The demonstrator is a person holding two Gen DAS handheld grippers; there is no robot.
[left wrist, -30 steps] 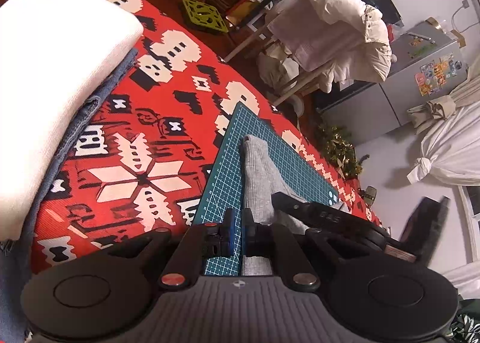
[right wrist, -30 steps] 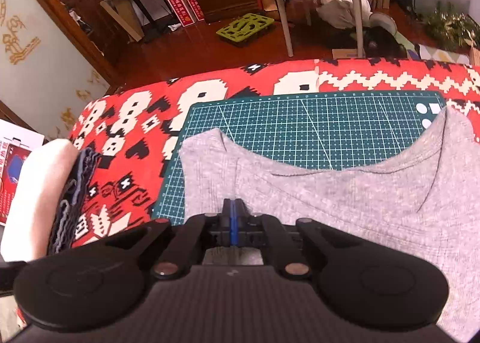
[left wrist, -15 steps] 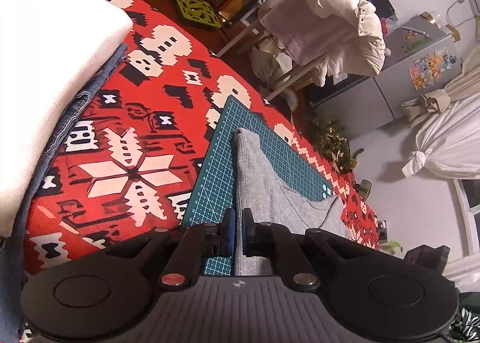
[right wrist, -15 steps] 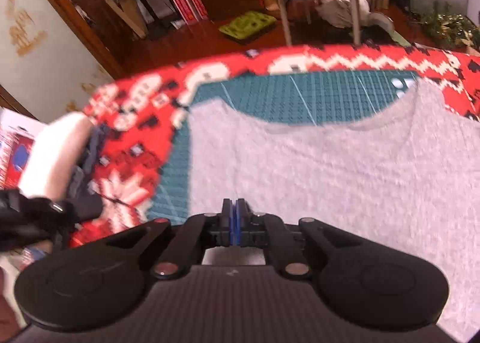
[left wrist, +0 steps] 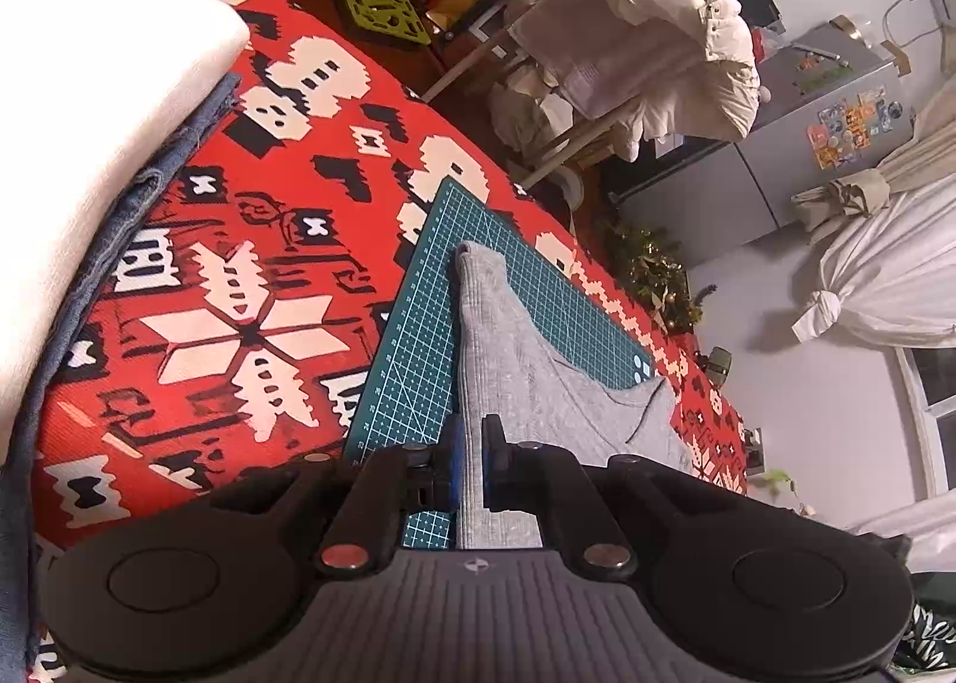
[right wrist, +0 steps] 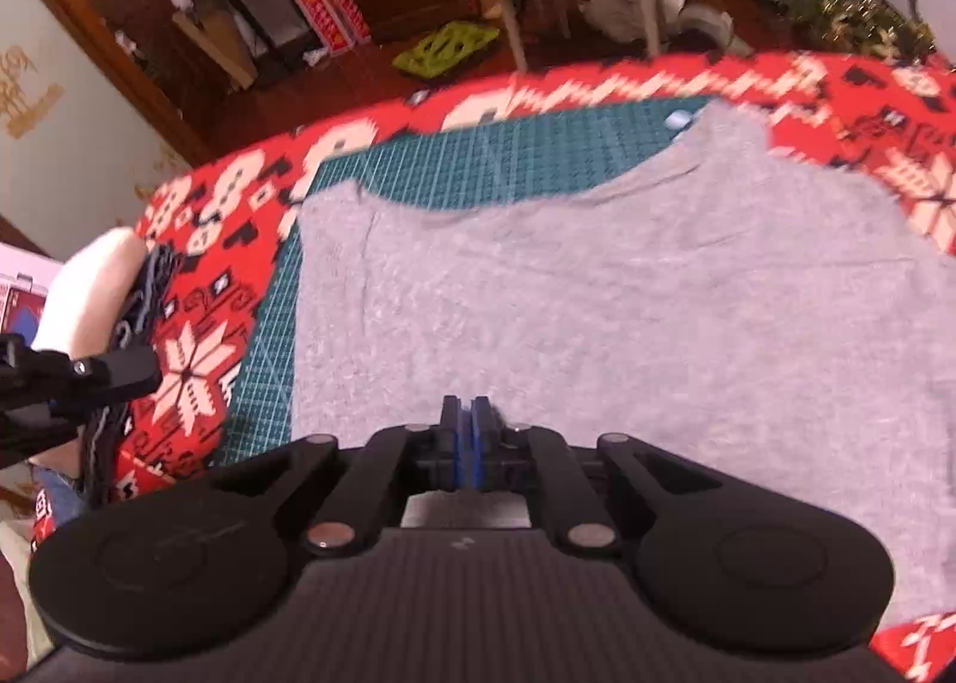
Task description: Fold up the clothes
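A grey top [right wrist: 597, 324] lies spread across a green grid cutting mat [left wrist: 418, 372] on a desk draped in a red patterned cloth [left wrist: 239, 294]. The left tool [left wrist: 470, 444] is clamped on the top's edge; the right tool [right wrist: 465, 432] is just starting to part its jaws above the fabric. A folded white and denim stack [left wrist: 89, 145] sits nearby. No writing is legible.

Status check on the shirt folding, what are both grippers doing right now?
Left gripper shut on grey knit shirt edge. Right gripper jaws opening, shirt beneath. Shirt spread on green cutting mat. Nothing in the way.
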